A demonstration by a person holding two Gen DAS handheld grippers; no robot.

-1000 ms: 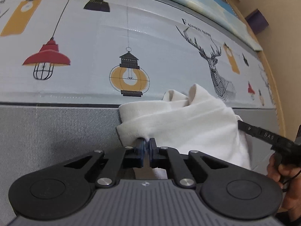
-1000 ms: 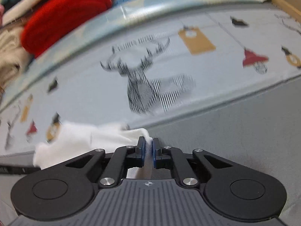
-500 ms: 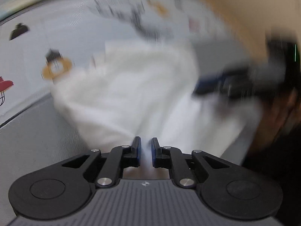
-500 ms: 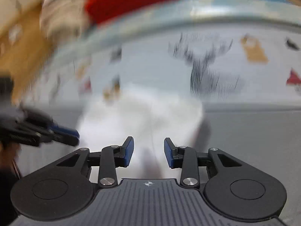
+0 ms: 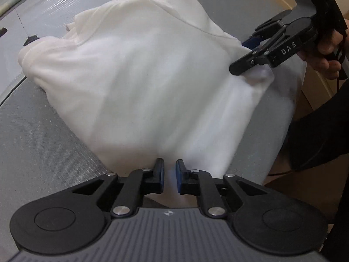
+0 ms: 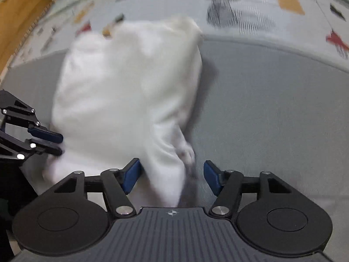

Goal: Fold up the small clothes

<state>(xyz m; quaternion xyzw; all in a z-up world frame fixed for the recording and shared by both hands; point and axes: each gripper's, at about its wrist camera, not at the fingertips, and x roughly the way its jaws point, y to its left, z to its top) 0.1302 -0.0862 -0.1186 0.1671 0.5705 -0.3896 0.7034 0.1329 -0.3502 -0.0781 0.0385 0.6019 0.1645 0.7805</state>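
Note:
A small white garment (image 5: 141, 76) lies folded on the grey mat (image 5: 43, 142). In the left wrist view my left gripper (image 5: 170, 170) sits over the garment's near edge. Its jaws are opening and stand a little apart, with cloth showing in the gap and not pinched. My right gripper (image 5: 242, 56) is at the garment's right edge, held by a hand (image 5: 327, 61). In the blurred right wrist view the right gripper (image 6: 172, 174) is opening wide, and a loose corner of the garment (image 6: 130, 87) lies between its jaws untouched. The left gripper (image 6: 61, 145) is at the cloth's left edge.
The mat's far part (image 6: 283, 32) is pale with printed lamps and a deer (image 6: 229, 13). A wooden floor (image 6: 21, 11) borders it on the left in the right wrist view. A dark sleeve (image 5: 316, 131) hangs at the right of the left wrist view.
Both grippers were shut on the white cloth and have let go of it; the right jaws spread wide, the left only slightly. Both views rolled, and the garment now lies spread flat.

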